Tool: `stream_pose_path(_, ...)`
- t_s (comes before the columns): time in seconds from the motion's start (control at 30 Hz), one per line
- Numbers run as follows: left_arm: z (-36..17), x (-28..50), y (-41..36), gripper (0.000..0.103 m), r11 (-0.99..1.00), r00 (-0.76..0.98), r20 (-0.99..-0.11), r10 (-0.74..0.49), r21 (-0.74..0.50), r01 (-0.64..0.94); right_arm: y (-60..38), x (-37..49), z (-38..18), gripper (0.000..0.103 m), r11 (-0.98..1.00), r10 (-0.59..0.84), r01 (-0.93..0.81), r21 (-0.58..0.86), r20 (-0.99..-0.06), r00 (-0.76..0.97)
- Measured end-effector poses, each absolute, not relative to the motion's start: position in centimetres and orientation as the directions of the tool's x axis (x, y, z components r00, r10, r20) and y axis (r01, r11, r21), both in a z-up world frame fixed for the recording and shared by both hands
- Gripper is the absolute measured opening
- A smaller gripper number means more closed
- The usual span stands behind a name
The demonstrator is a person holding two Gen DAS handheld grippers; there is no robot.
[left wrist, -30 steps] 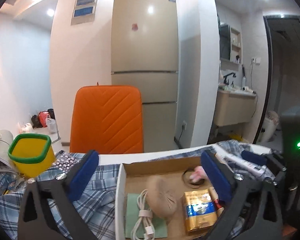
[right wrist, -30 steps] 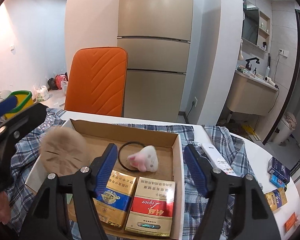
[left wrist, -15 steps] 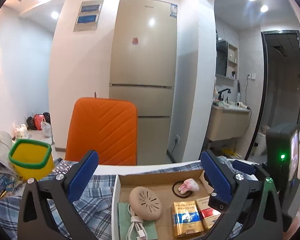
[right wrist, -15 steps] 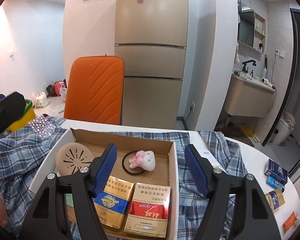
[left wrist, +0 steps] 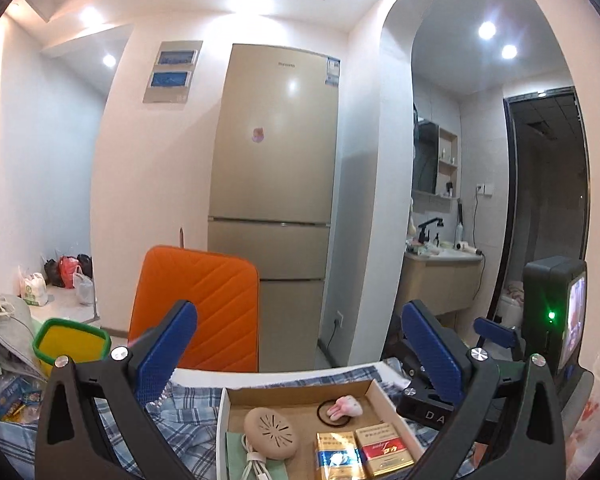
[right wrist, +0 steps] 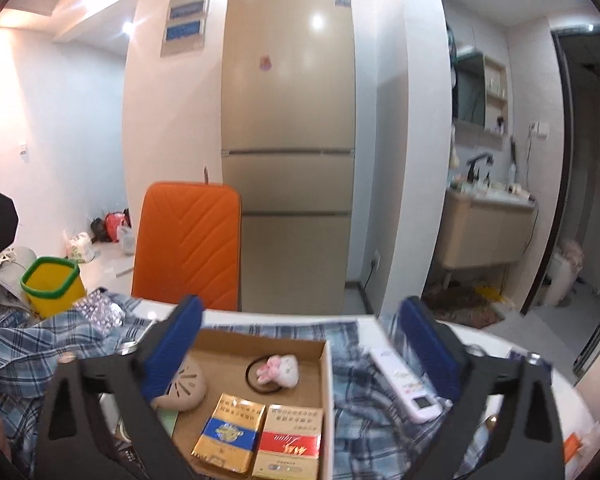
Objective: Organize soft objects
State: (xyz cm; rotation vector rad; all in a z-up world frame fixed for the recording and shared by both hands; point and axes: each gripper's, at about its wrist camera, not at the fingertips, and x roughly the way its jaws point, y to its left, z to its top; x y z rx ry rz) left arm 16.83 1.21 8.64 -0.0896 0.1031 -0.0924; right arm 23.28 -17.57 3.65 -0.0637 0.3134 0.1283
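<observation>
Down in the cardboard box (right wrist: 325,384) the little pink-and-white plush bunny (right wrist: 281,369) sits on a black hair loop (right wrist: 256,376), toward the box's far right corner, and nothing is touching it. Beside it, to the left, lies the round tan puff with the slotted face (left wrist: 271,433), half over a green pad (left wrist: 236,456) and a coiled white cable (left wrist: 256,465). Nearer the front, two packs side by side: a gold one with a blue band (right wrist: 226,432) and a gold-and-red one (right wrist: 290,440) with red script on it, too soft for me to read; the lettering on both is blurred. The right gripper (right wrist: 300,348) has just swung its jaws wide, and they hang spread above the box with nothing between the blue pads. The left gripper (left wrist: 300,354) is spread wide too, empty, held up over the box's left side. The box rests on a blue plaid cloth (right wrist: 32,344); a white remote (right wrist: 404,384) lies on the cloth to the right. Off to the left, a yellow tub with a green rim (right wrist: 54,286). Behind, an orange chair back (left wrist: 198,308), and a tall gold fridge (left wrist: 274,168) with a small brand mark at the top I can't make out, a blue-and-white label in its corner and a pink sticker on the door.
</observation>
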Motion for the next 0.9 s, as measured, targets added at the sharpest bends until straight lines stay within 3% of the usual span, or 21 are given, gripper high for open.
stream_pose_path(0.37, 12.0, 10.8, -1.0, 0.103, 0.998, 0.998, -0.024, -0.065, -0.009, 0.064, -21.1, 17.8, 8.1, 0.103, 0.996, 0.088, -0.088, 0.012, -0.209, 0.974)
stream_pose_path(0.9, 7.6, 0.9, -3.7, 0.103, 0.996, 0.996, 0.050, -0.079, -0.041, 0.081, -24.5, 7.4, 5.7, 0.103, 0.997, 0.064, -0.067, -0.026, -0.113, 0.991)
